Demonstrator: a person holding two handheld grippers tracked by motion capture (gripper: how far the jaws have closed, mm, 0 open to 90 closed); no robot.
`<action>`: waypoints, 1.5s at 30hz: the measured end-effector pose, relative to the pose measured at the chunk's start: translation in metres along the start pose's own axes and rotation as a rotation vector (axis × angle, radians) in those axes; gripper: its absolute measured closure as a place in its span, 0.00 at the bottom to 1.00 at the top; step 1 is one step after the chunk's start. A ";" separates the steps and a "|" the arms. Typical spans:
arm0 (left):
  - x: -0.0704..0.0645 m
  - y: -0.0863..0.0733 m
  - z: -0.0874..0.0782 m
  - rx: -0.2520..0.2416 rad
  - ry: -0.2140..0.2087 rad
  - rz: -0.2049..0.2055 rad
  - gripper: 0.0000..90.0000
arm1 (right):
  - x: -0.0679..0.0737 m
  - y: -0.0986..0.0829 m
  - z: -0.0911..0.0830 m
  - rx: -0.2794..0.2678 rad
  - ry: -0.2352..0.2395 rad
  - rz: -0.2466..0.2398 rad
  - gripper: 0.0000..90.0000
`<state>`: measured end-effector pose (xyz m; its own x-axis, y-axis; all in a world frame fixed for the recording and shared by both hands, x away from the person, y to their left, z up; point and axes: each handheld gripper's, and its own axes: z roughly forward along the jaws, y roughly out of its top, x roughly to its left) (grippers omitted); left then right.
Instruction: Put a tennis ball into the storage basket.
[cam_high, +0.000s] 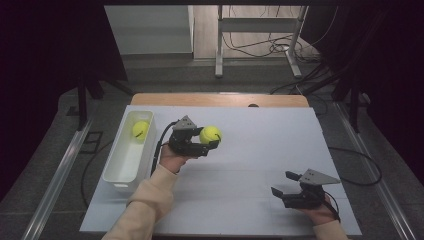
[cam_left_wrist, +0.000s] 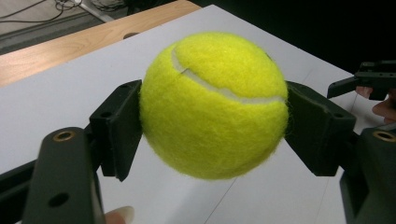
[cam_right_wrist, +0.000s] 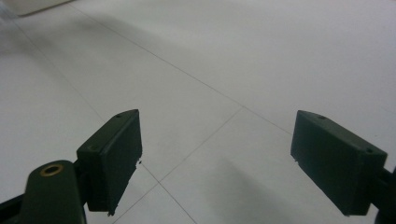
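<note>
A yellow tennis ball (cam_left_wrist: 212, 105) is clamped between the jaws of the left hand-held gripper (cam_high: 202, 141), held just above the white worktop (cam_high: 260, 150) beside the bin. Being round, it has no long axis; its white seam is turned upward. No legible writing can be made out. In the white bin (cam_high: 121, 167) a second tennis ball (cam_high: 140, 130) is lying. The right hand-held gripper (cam_high: 282, 183) is spread wide, empty.

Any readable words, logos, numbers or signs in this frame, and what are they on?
None.
Tennis ball in the left tool: only its white seam, no print facing the camera.
Second ball in the white bin: a dark mark, too small to read.
Right tool: no markings.
</note>
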<state>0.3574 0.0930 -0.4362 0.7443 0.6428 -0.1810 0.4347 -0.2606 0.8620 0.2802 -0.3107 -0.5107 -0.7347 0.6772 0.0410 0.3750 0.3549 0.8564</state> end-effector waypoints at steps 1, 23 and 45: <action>0.000 0.000 0.000 0.000 0.000 0.000 0.29 | 0.000 0.000 0.000 -0.001 0.000 0.000 0.19; 0.004 0.000 -0.009 -0.017 0.013 -0.008 0.29 | 0.000 0.000 0.000 -0.002 -0.001 -0.003 0.19; 0.011 0.002 -0.025 -0.047 0.027 -0.026 0.29 | 0.000 0.000 0.000 -0.004 -0.001 -0.005 0.19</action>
<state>0.3539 0.1174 -0.4247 0.7188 0.6685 -0.1908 0.4285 -0.2099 0.8788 0.2799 -0.3106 -0.5105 -0.7357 0.6763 0.0362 0.3692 0.3557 0.8586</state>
